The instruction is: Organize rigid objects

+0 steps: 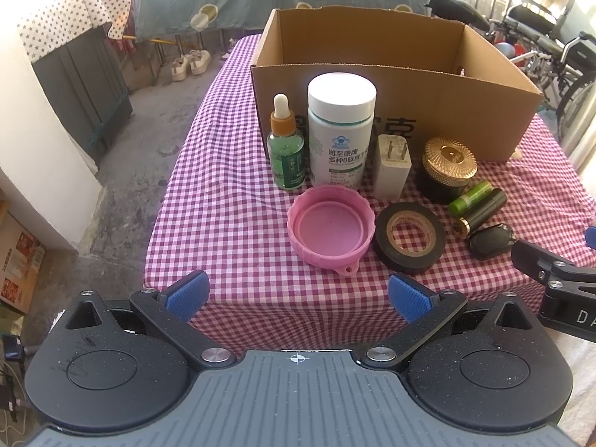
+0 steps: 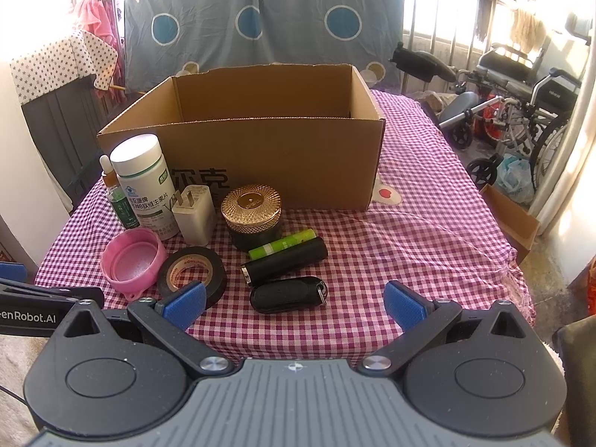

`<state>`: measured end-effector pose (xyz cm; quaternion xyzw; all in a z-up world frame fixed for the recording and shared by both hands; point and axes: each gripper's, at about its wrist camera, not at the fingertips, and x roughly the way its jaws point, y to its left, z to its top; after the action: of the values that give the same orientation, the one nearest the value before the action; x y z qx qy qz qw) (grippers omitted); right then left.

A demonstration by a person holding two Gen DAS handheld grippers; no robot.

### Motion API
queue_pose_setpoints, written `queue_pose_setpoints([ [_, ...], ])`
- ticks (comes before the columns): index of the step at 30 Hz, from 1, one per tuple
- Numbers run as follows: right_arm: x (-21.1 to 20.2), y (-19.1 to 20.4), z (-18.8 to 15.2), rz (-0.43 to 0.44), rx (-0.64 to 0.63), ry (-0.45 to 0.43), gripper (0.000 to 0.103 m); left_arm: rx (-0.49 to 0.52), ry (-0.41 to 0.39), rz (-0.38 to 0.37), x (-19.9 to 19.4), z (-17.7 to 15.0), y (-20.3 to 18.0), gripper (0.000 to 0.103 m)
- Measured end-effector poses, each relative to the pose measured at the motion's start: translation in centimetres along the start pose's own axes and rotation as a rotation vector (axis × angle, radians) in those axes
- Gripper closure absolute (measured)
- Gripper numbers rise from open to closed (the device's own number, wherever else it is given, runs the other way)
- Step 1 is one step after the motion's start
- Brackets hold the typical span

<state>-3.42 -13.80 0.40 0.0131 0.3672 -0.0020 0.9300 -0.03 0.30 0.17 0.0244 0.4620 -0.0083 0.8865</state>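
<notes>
Both grippers, left [image 1: 296, 296] and right [image 2: 294, 303], spread wide, empty, short of table edge. Cardboard box [image 2: 260, 156] at back, looks empty. All items in front of box: white bottle [image 1: 341, 130], dropper bottle [image 1: 286, 145], charger [image 1: 393, 165], gold-lid jar [image 1: 449, 167], pink lid [image 1: 329, 225], tape roll [image 1: 409, 236], green tube [image 2: 281, 247], black cylinder [image 2: 285, 262], key fob [image 2: 287, 292].

Risks: tight cluster, likely to topple upright bottles when reaching; cylinders likely to roll.

Writing: Chinese print on bottle and box, partly hidden; "enRobot.AI" on left gripper.

Wheelchair [image 2: 521, 89] right, shoes [image 1: 190, 64] on floor (beside hanging bedsheet [image 2: 260, 15]).
</notes>
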Motion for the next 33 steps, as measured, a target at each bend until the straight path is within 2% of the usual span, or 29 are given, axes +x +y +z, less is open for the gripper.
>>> queue_pose_setpoints([
  [33,0.27,-0.18,0.08,0.007,0.004,0.008,0.0,0.002,0.006,0.002,0.0,0.03,0.0,0.0],
])
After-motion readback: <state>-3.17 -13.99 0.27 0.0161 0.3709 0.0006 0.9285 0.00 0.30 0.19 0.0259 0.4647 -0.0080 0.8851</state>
